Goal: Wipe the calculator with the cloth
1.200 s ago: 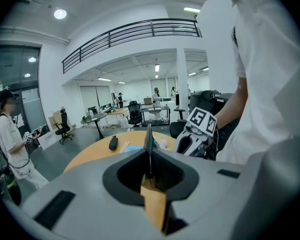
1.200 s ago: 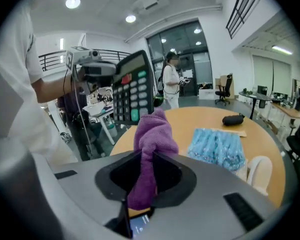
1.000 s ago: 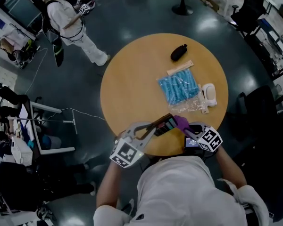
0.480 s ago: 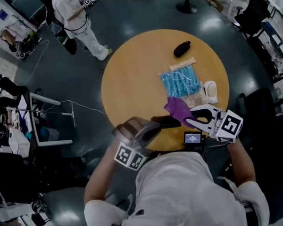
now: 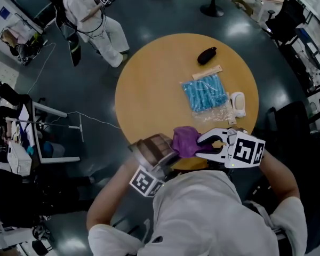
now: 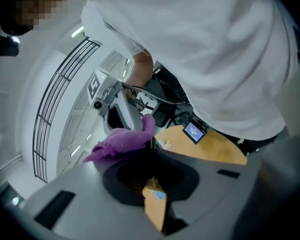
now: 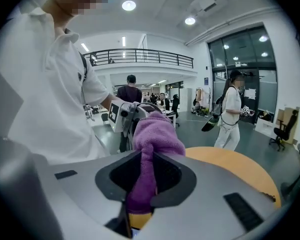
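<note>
Fingers of the right gripper are clamped on the purple cloth, whose bunched end stands out past their tips; fingers of the left gripper are closed on a thin dark thing seen nearly edge-on, by my judgement the calculator, and the cloth lies against its far end, just beyond those tips.

Beyond both pairs of fingers spreads the round wooden table; well past them on it lies a blue packet, with a white object just beside it, and a pale stick and a black pouch farther off; a small lit screen sits at the table's edge, near the left fingers but apart from them.

Both grippers are held up off the table, close to the person's chest, tips meeting; the wiping looks under way, not finished; how much of the calculator has been rubbed cannot be told, since cloth and gripper cover it in the head view; what is left, I judge, is to draw the cloth over the rest and set the calculator down.
</note>
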